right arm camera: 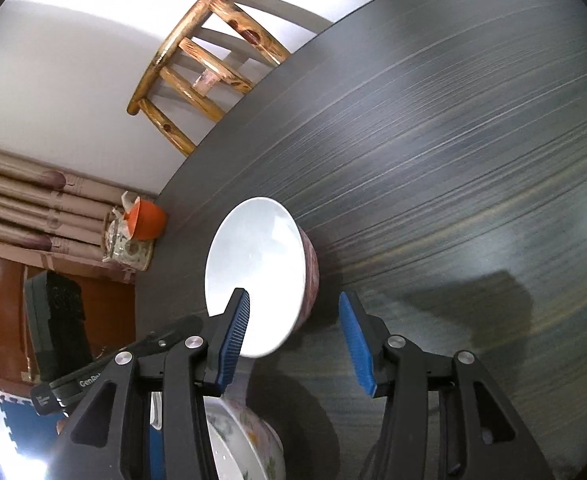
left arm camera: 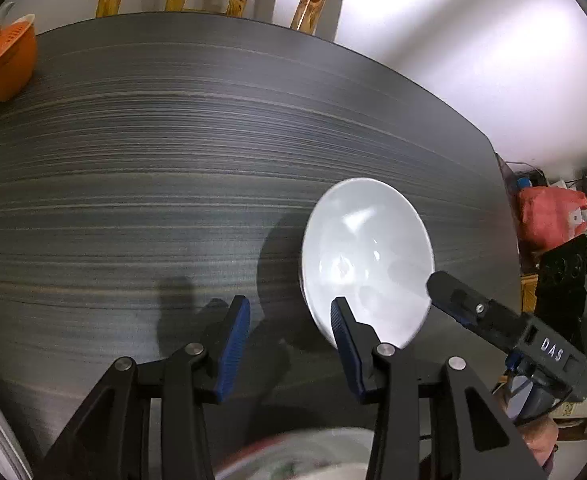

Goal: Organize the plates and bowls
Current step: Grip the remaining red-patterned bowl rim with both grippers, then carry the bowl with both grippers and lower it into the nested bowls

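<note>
Glossy white bowl (left arm camera: 367, 256), matt table (left arm camera: 173, 184)

Two white bowls (right arm camera: 253, 264) (right arm camera: 249, 444), one orange bowl (left arm camera: 7, 62), one wooden chair (right arm camera: 201, 68).

You are looking across a dark wood-grained surface (left arm camera: 173, 160) filling most of the frame. A varnished wooden chair (right arm camera: 197, 80) is standing at its far edge, upper left, against a white wall (right arm camera: 73, 60) catching bright light. Pinkish curtains (right arm camera: 21, 196) are hanging at mid-left, above blue floor mat (right arm camera: 17, 420).
</note>
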